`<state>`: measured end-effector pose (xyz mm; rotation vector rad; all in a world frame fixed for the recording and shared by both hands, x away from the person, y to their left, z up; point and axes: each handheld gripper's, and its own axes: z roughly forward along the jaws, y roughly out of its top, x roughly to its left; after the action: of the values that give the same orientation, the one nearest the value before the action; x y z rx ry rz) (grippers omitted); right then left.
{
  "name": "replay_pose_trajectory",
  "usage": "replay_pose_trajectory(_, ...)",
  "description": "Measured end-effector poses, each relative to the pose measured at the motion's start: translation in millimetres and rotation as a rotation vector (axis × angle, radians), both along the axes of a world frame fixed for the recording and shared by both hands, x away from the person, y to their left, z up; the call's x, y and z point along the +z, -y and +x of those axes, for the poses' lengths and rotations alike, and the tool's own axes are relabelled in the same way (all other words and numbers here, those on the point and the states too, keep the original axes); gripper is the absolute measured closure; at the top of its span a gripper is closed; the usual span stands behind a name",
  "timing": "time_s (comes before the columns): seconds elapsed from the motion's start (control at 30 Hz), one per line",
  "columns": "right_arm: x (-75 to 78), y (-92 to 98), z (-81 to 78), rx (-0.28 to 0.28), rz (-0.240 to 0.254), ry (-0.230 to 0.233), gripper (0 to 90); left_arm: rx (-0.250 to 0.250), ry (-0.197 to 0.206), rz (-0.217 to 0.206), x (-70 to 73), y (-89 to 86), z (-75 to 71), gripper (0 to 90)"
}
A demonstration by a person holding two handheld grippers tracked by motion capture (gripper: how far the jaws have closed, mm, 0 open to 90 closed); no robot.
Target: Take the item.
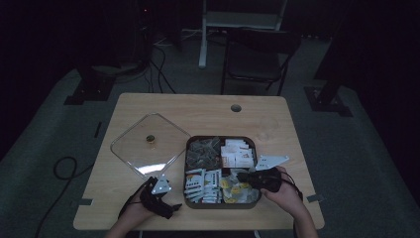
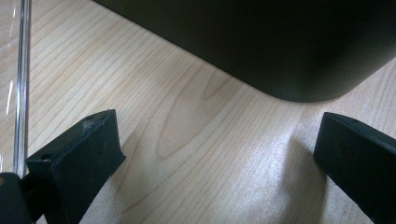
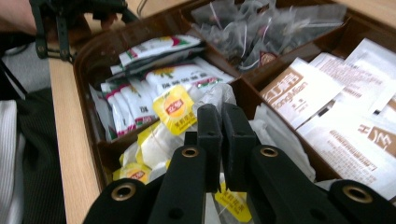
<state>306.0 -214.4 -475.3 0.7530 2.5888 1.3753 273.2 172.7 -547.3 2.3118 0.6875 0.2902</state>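
The place reads as a recording lab or studio rather than a home. A single light-wood tabletop (image 1: 208, 111) with a cable hole (image 1: 236, 107) stands on grey carpet (image 1: 346, 148) in a dark, black-walled room. Loose cables (image 1: 64, 166) trail over the floor, tape marks sit by the tabletop's corners, and a folding chair (image 1: 257, 57) and stand bases wait behind it.

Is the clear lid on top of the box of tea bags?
No, the lid lies on the table left of the open box.

High view dim; gripper views bright, softly blurred.
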Motion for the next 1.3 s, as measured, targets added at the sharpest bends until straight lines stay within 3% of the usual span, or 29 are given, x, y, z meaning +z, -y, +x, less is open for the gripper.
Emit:
replay_pose_trajectory(0.17, 4.5, 0.7, 0.5, -0.004, 0.052, -0.004, 87.2, 0.0, 0.0, 0.0, 0.0, 0.0, 0.0, 1.4)
replay_pose_trajectory(0.37, 9.5, 1.0, 2.9, 0.0, 0.059, 0.005, 87.2, 0.0, 0.0, 0.0, 0.0, 0.0, 0.0, 1.4)
replay_pose_trajectory(0.8, 26.0, 11.6, 14.2, -0.063, 0.103, 0.054, 87.2, 0.003, 0.001, -0.004, -0.2, 0.3, -0.1, 1.4)
replay_pose_trajectory(1.3, 50.1, 45.3, 43.9, -0.227, 0.169, 0.128, 87.1, -0.001, 0.001, 0.001, 0.1, -0.1, 0.1, 1.4)
